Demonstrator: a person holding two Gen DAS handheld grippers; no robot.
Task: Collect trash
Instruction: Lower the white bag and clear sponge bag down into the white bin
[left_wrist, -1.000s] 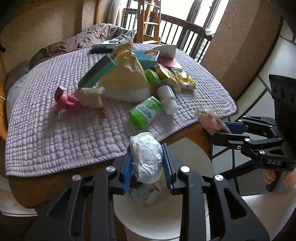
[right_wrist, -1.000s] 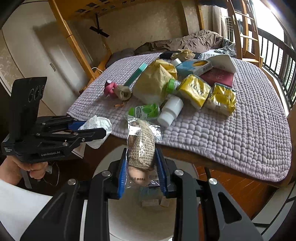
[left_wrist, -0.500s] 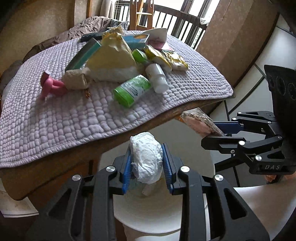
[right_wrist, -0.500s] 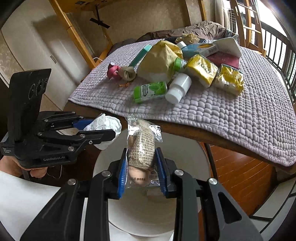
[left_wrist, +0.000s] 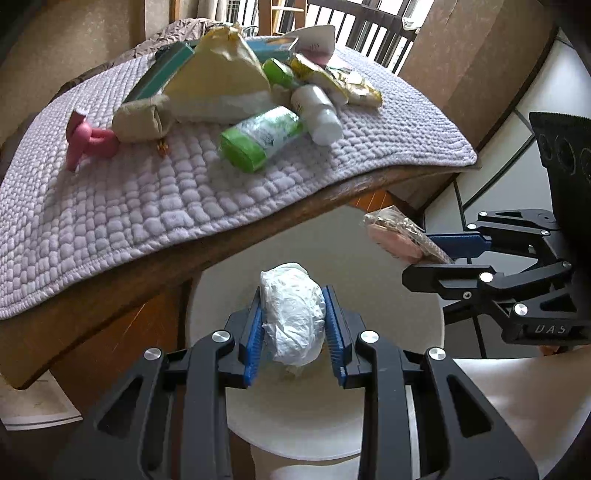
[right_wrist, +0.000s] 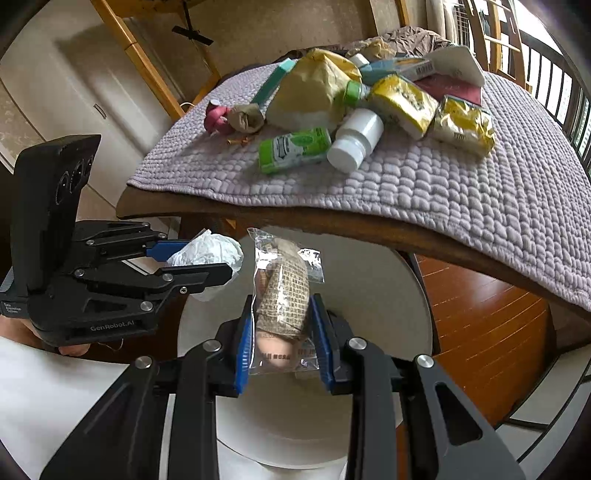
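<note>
Left wrist view: the crumpled white wad (left_wrist: 293, 317) sits clamped between my left gripper's (left_wrist: 294, 332) blue pads, over the white bin (left_wrist: 388, 406). My right gripper (right_wrist: 281, 336) pinches a clear packet (right_wrist: 282, 295) above the same bin, beside the quilted table (right_wrist: 443, 206) holding a green bottle (right_wrist: 293, 149).

The left gripper (left_wrist: 293, 325) points forward and down, its blue-padded fingers (left_wrist: 254, 341) closed on what it holds; the right gripper (right_wrist: 281, 332) sits just beside it at similar height, angled inward, fingers (right_wrist: 321, 338) likewise clamped on a load.
</note>
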